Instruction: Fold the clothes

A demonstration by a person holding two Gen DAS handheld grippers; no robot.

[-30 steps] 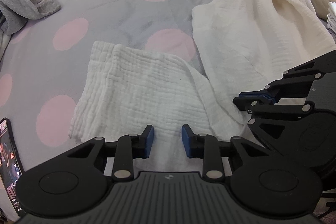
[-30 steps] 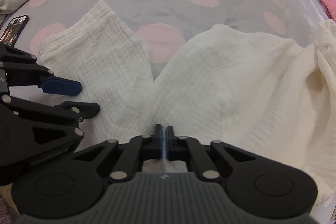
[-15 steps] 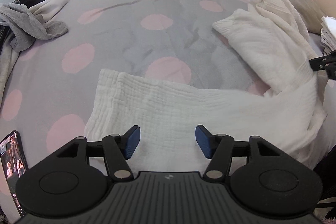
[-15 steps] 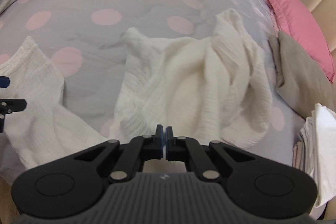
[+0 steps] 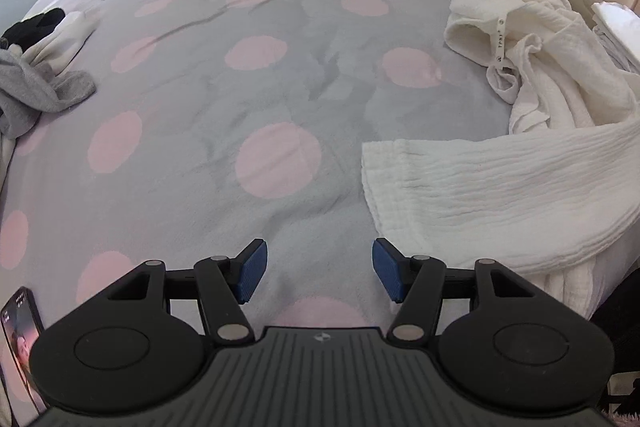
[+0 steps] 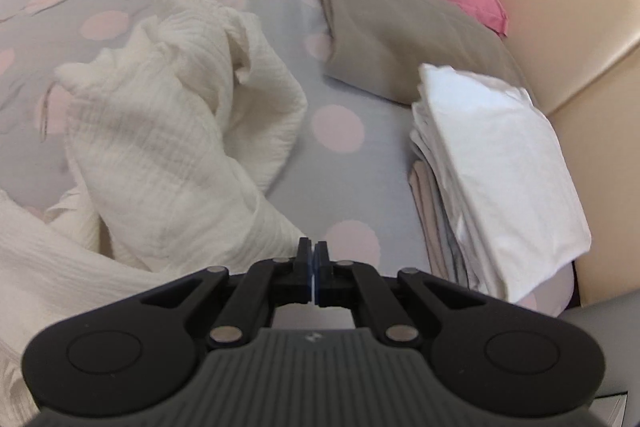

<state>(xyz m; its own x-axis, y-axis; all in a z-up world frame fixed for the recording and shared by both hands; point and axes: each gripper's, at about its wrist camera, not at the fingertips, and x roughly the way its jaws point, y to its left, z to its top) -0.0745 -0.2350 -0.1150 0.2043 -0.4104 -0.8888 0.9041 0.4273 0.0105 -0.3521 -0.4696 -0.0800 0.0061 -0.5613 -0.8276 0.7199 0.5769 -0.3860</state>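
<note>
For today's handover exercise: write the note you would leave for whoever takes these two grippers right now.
Left gripper: open, empty, over the grey duvet with pink dots.
Right gripper: shut; cream crinkled cotton garment runs up to its tips, so it seems pinched there.
Garment lies bunched on the duvet's right side, beside a stack of folded white clothes.
Done: that stack.
Left: spread and fold the cream garment; grey and white clothes wait far left.

Grey pink-dotted bed (image 5: 280,75), cream garment (image 5: 520,179), folded white stack (image 6: 492,163), phone (image 5: 22,343), grey clothes (image 5: 36,91)
</note>
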